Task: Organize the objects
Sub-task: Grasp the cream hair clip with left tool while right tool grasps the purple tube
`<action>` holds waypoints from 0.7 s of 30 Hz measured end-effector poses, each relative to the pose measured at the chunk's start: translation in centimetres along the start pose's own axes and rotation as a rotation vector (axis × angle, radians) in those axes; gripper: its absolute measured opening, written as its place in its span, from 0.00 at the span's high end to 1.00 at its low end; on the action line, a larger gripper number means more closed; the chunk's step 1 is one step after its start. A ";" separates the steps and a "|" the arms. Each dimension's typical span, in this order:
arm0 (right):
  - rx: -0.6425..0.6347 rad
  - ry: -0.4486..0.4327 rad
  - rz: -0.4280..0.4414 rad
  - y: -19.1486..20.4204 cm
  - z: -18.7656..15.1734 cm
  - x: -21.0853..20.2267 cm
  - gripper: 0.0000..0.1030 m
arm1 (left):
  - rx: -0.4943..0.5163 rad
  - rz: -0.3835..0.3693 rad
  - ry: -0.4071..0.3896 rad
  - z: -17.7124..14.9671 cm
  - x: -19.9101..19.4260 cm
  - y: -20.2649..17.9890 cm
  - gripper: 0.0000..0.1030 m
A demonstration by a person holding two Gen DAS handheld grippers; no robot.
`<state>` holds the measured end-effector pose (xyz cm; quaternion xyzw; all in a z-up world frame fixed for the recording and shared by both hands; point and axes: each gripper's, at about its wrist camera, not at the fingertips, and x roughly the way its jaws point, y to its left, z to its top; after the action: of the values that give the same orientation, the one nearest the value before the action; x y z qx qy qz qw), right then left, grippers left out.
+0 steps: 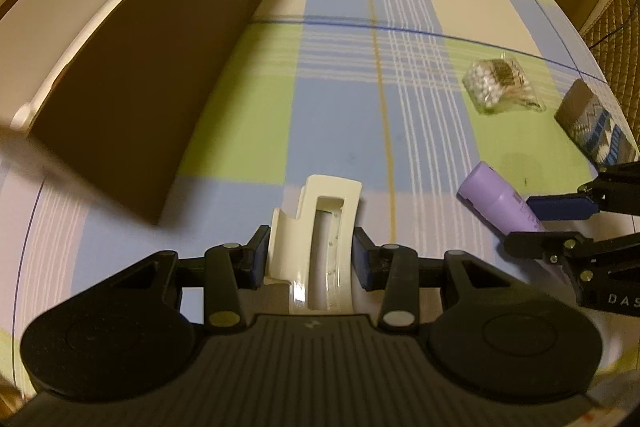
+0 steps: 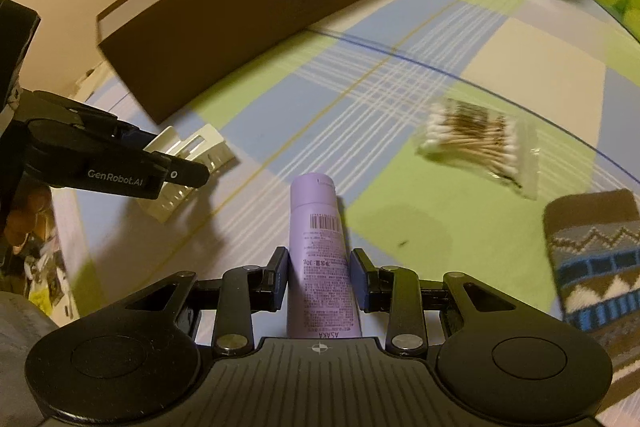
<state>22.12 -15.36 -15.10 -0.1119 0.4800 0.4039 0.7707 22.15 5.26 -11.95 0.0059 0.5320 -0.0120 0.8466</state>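
Left gripper (image 1: 308,254) pinches one cream hair claw (image 1: 316,227). Right gripper (image 2: 319,277) pinches one lilac tube (image 2: 320,255). Both held above the checked cloth (image 1: 248,131). Lying loose: one swab bag (image 2: 478,145), one knit sock (image 2: 596,259). One brown box (image 2: 240,15) behind.

"GenRobot.AI" on left gripper (image 2: 192,163); "ASAKA" on tube (image 2: 318,247)

free: cloth centre (image 1: 344,75) | blocked: brown box (image 1: 160,75) left, cotton swabs (image 1: 500,87) right
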 end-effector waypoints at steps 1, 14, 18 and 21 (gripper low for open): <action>-0.008 0.000 -0.003 0.4 -0.2 0.0 0.70 | -0.009 0.000 0.005 -0.4 -0.2 0.2 0.63; -0.100 -0.027 -0.135 3.3 -0.9 1.3 0.69 | -0.035 0.025 -0.016 -1.6 -0.2 -0.1 0.61; -0.087 -0.034 -0.155 3.7 -1.1 1.4 0.69 | -0.030 0.037 -0.023 -1.5 -0.1 -0.4 0.60; -0.083 -0.040 -0.160 3.7 -1.2 1.4 0.69 | -0.033 0.039 -0.028 -1.7 -0.1 -0.4 0.60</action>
<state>18.92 -12.86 -16.08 -0.1738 0.4369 0.3627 0.8045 20.51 4.88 -12.60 0.0021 0.5202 0.0135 0.8540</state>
